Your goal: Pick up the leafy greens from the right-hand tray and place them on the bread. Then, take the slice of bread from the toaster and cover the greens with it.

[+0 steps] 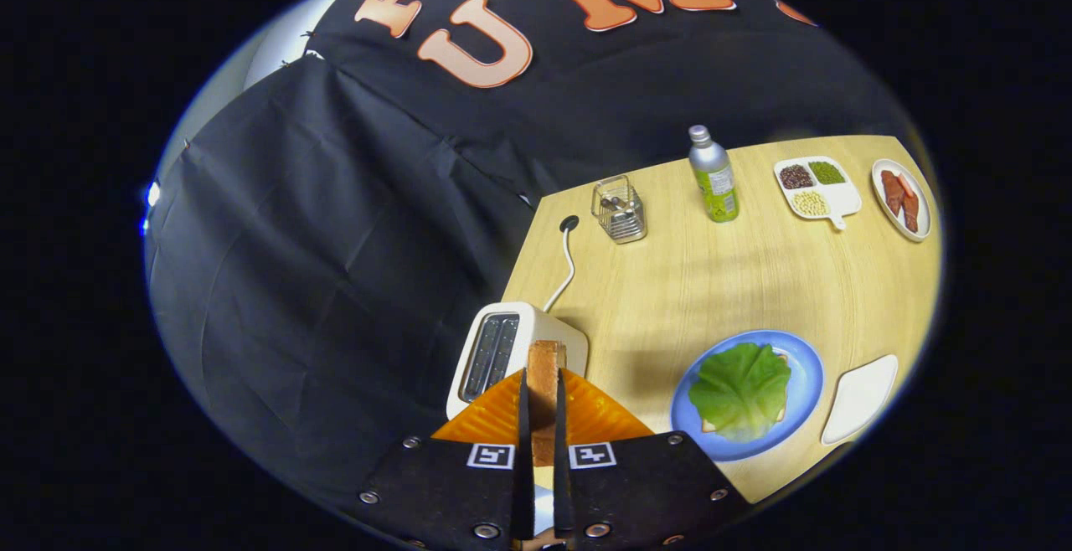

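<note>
My gripper (543,400) is shut on a slice of bread (544,375), held edge-on between the two fingers, above and just beside the white toaster (502,350). The toaster's slots look dark. To the right, a blue plate (802,400) carries the leafy greens (740,390) spread flat over a bread slice whose corner (710,427) peeks out underneath. A white tray (861,397) lies just right of the blue plate.
A wire basket (620,209) and a metal bottle (713,174) stand at the back of the wooden table (737,283). A divided dish of beans (814,187) and a plate of sausages (901,198) sit at the back right. The toaster's cord (566,266) runs to a table hole.
</note>
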A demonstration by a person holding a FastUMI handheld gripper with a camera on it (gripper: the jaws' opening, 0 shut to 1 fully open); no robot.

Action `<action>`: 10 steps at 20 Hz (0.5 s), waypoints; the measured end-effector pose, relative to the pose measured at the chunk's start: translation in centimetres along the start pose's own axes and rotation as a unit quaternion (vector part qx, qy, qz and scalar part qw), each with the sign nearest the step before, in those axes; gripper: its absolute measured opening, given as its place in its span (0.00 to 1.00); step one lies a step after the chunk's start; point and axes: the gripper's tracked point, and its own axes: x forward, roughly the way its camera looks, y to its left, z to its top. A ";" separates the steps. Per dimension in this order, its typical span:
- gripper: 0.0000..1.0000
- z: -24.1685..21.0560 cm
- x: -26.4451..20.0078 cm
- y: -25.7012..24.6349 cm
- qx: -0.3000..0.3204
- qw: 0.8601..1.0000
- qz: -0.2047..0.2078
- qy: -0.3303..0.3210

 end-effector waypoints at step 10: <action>0.09 -2.2 -0.1 -8.3 0.038 0.999 0.003 0.005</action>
